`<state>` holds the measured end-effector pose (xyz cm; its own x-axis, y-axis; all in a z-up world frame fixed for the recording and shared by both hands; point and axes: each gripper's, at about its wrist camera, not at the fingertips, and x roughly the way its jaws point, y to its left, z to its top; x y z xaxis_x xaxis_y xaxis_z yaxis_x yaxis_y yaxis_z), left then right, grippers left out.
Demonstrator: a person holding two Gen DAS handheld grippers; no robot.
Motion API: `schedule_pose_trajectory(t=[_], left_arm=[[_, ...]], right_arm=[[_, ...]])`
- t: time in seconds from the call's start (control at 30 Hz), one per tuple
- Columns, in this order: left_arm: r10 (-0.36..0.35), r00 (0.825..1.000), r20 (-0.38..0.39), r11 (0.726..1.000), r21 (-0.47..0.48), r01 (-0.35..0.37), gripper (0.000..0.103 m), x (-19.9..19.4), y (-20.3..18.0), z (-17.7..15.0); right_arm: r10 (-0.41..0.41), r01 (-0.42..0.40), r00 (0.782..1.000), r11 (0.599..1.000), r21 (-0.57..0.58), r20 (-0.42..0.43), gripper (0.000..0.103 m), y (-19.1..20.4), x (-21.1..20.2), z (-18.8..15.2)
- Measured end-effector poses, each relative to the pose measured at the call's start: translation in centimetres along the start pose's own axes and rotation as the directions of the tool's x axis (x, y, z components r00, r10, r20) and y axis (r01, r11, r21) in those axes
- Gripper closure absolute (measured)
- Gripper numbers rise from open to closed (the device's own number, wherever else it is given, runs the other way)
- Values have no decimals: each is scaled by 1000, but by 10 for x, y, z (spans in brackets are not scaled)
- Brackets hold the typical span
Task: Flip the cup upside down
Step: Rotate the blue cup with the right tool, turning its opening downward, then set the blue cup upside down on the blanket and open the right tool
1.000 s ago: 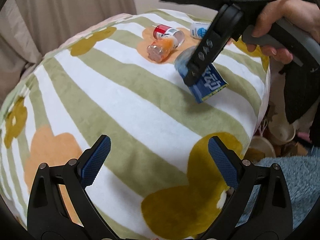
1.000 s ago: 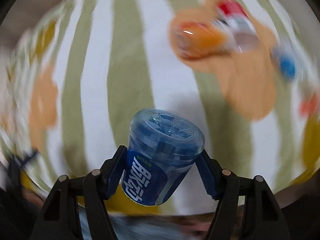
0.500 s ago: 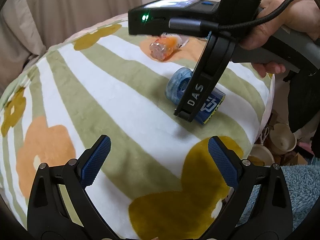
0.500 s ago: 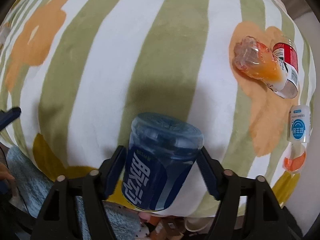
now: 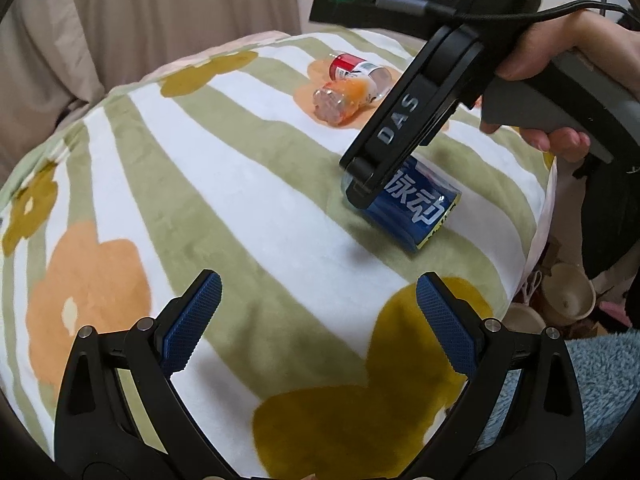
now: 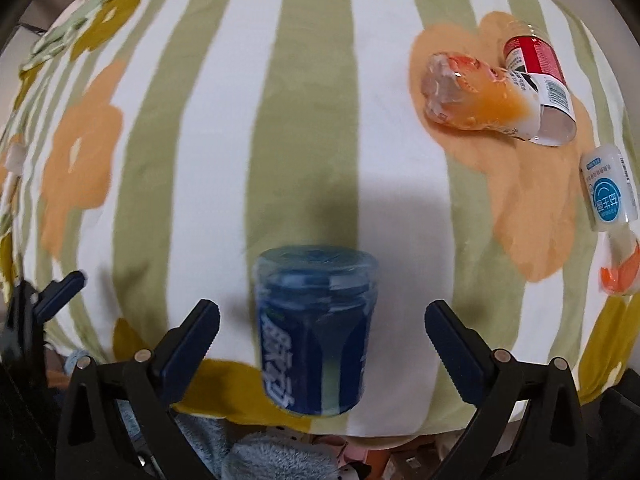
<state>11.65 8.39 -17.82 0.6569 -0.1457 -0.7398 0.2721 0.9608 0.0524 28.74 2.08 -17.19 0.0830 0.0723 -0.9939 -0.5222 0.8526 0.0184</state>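
Note:
The cup (image 6: pixel 316 328) is a clear blue plastic cup with a dark blue label and white characters. In the right wrist view it sits between my right gripper's (image 6: pixel 320 320) open fingers, with gaps on both sides. In the left wrist view the cup (image 5: pixel 416 208) lies tilted on the striped blanket (image 5: pixel 224 184), partly hidden behind the right gripper's arm. My left gripper (image 5: pixel 316 300) is open and empty, held near the blanket's front, well short of the cup.
An orange cup (image 6: pixel 464 92), a red-labelled cup (image 6: pixel 536 80) and a white bottle with a blue label (image 6: pixel 608 188) lie at the blanket's far right. Beige cups (image 5: pixel 564 296) and a blue fluffy rug (image 5: pixel 600 392) are off the right edge.
My right gripper has opened and let go of the cup, which now rests on the blanket. The right gripper moved nearer the blanket's front edge. The left gripper stayed open.

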Motion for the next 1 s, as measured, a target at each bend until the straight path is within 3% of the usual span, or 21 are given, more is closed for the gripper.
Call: schedule_pose_trajectory(t=[0.1, 0.13, 0.2, 0.27, 0.3, 0.37, 0.47, 0.53, 0.6, 0.7, 0.77, 0.9, 1.0], left_arm=[[-1, 1000, -1, 1000, -1, 1, 5, 1, 1, -1], [-4, 1000, -2, 1000, -3, 4, 5, 2, 1, -1], [-6, 1000, -3, 1000, -4, 6, 5, 3, 1, -2], [-2, 1000, -3, 1000, -2, 2, 5, 4, 1, -2], [-3, 1000, -2, 1000, -1, 3, 5, 4, 1, -2], [-7, 1000, 6, 1000, -10, 7, 5, 3, 3, -2], [-9, 999, 32, 999, -41, 11, 5, -1, 7, -4], [-14, 998, 60, 997, -74, 18, 5, -4, 10, -4], [-10, 997, 79, 995, -97, 17, 5, -5, 12, -2], [-3, 995, 102, 993, -116, 15, 5, -5, 12, 2], [1, 994, 113, 993, -117, 13, 5, -5, 10, 4], [12, 994, 111, 994, -109, 0, 5, -1, 5, 7], [13, 994, 105, 995, -102, -2, 5, 3, 2, 8]], right_arm=[[6, -6, 1000, 1000, 14, -2, 1, 8, 16, 11], [16, -16, 1000, 1000, 20, 2, 6, 8, 18, 12], [31, -31, 999, 999, 25, 6, 18, 1, 23, 13], [39, -39, 999, 999, 30, 3, 39, -7, 22, 16], [66, -67, 998, 997, 34, 5, 43, -10, 24, 16], [82, -83, 996, 996, 32, 29, 43, -22, 27, 19], [115, -120, 979, 993, 19, 171, 43, -37, 2, 1], [121, -126, 938, 992, -6, 325, 43, -40, -14, -21], [79, -63, 855, 997, -49, 512, 43, -39, -22, -48], [94, -58, 729, 995, -76, 678, 43, -38, -20, -75], [86, -69, 657, 996, -54, 749, 43, -31, -20, -78], [19, -44, 586, 999, 9, 810, 43, -31, -2, -84], [24, -44, 580, 999, 1, 814, 43, -32, 2, -99]])
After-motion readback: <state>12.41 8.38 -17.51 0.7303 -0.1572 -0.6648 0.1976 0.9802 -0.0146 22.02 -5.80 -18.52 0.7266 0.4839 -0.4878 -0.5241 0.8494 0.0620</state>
